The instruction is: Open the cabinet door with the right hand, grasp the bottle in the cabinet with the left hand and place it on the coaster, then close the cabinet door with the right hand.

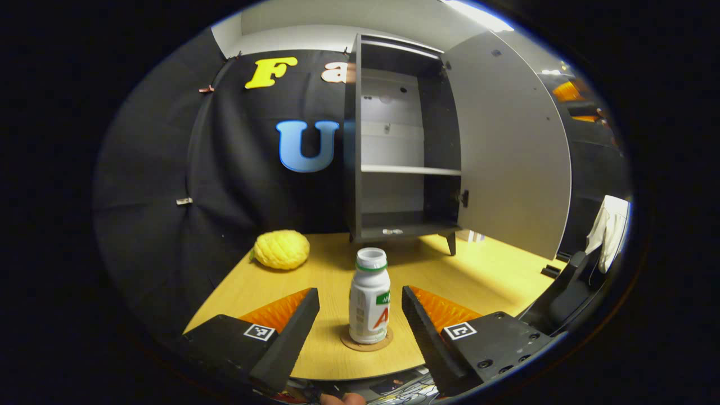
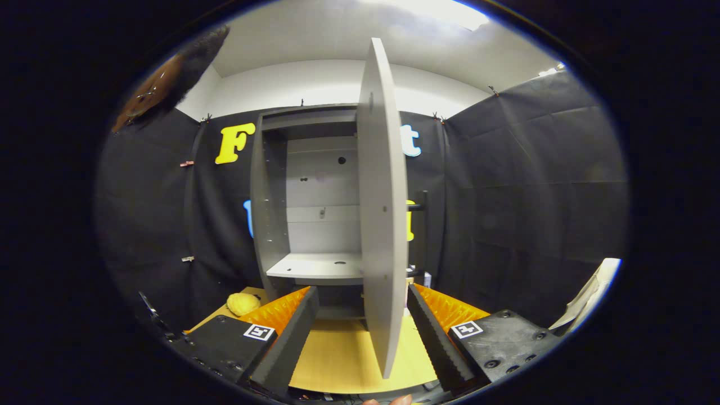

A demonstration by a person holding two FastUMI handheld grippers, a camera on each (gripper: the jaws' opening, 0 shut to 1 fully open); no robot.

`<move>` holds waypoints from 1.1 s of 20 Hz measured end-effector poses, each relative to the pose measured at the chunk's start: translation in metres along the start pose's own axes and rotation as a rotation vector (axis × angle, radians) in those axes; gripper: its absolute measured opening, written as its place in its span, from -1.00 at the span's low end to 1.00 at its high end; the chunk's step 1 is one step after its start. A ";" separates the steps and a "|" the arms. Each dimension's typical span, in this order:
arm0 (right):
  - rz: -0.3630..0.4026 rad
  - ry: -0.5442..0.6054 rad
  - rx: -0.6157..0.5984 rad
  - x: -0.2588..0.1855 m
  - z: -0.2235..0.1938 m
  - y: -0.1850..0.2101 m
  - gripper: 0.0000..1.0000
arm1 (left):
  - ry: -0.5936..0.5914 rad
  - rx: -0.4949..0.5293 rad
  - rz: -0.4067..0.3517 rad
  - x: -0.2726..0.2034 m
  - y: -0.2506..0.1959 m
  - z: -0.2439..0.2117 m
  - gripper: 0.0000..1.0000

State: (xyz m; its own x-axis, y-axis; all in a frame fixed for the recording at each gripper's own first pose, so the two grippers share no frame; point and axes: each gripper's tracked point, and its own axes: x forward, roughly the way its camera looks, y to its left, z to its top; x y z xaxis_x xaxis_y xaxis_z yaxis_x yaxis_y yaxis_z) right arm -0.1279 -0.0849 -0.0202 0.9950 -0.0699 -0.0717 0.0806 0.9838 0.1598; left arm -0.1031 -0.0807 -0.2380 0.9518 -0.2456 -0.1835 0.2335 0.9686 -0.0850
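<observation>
While the bottle [image 1: 369, 296] stands upright on the coaster [image 1: 367, 341] at frame bottom-centre, we see left gripper [image 1: 360, 315] wide around it, w/o touching; right gripper [image 2: 363, 332] wide, cabinet door [image 2: 384, 214] edge between fingers.

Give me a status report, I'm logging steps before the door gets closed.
Left gripper open, bottle upright on coaster, released. Right gripper open, straddling cabinet door edge, no contact visible. Door wide open; nothing blocking.

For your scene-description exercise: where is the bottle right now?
In the left gripper view the bottle stands upright on the coaster, between open fingers.
</observation>
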 end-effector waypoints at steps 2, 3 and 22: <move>-0.038 -0.001 0.005 0.000 0.004 -0.022 0.89 | -0.034 0.007 0.040 -0.004 0.010 0.029 0.87; -0.058 -0.009 0.009 0.001 0.008 -0.034 0.89 | -0.048 0.022 0.060 -0.005 0.015 0.043 0.87; -0.209 0.004 0.003 0.121 0.027 -0.105 0.95 | -0.125 -0.152 0.281 0.003 0.101 0.124 0.90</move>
State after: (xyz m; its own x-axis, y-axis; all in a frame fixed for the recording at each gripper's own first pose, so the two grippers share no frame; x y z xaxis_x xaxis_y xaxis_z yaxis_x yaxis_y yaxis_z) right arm -0.0147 -0.2015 -0.0192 0.9565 -0.2714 -0.1070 0.2850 0.9476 0.1442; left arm -0.0525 0.0209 -0.1257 0.9939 0.0460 -0.1003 -0.0650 0.9787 -0.1948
